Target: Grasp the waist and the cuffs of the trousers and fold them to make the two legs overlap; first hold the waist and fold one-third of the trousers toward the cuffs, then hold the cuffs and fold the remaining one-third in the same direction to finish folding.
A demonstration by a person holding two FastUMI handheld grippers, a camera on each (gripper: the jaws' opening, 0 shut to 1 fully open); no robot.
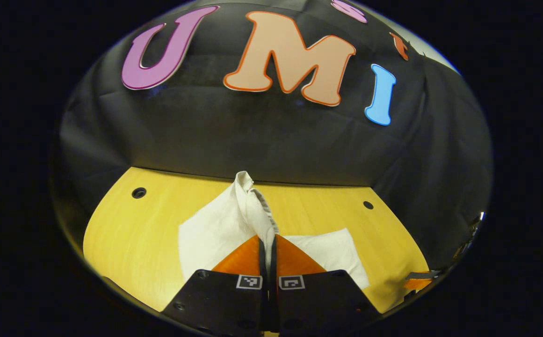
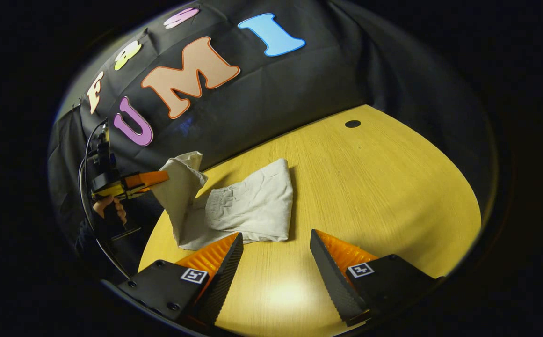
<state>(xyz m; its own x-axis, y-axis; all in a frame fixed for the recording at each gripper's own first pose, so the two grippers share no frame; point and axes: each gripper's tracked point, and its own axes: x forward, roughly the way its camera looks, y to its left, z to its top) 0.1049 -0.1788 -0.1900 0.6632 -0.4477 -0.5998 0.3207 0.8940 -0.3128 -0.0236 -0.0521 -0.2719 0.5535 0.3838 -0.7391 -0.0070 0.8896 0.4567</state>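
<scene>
Left claw [image 1: 267,243] is pinched on one end of the trousers [image 2: 252,206], lifting it off the table [image 2: 369,187]; right claw [image 2: 276,255] hangs wide, just beside the folded bundle; I judge the cloth light and floppy; best gripped at hems.

The trousers [image 2: 252,206] are off-white, creased cloth, already folded into a short bundle lying flat on my desk [image 2: 369,187], with a gathered, elastic-looking waistband showing on the upper layer. Their left end is lifted off the wood into a tilted peak [image 2: 180,180], pinched in my left tool [image 1: 268,243]; the rest stays spread flat toward the right. In the left gripper view the raised cloth stands up as a narrow fold, probably a cuff end, though I can't be sure.
</scene>
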